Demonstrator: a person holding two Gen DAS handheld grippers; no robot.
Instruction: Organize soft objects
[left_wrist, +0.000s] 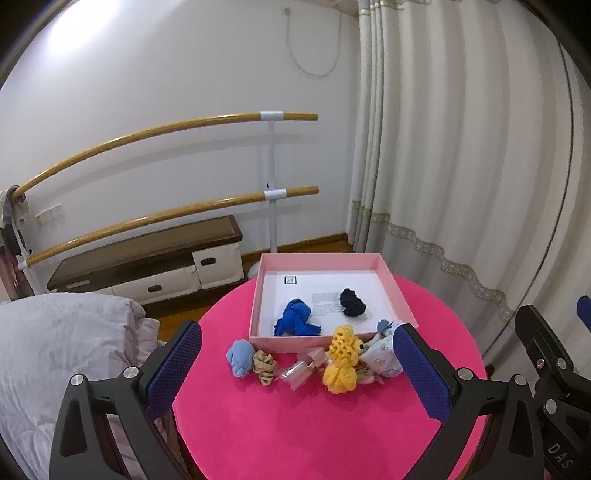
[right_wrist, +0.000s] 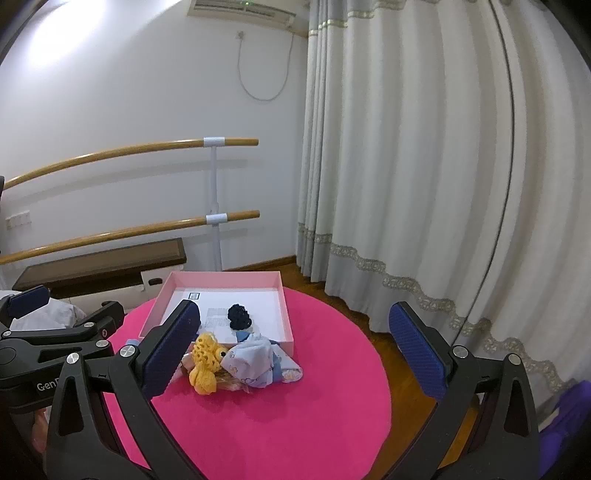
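Left wrist view, yellow scrunchie (left_wrist: 341, 360) on table between spread empty fingers (left_wrist: 173, 365), right fingers (right_wrist: 170, 350) likewise spread.

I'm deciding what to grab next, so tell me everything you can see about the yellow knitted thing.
The yellow knitted item is an openwork, net-like yarn piece, crumpled into two lumps. It lies on the pink table just outside the pink box's near wall, against a patterned pale blue cloth and some beige fabric. No tongs touch it.
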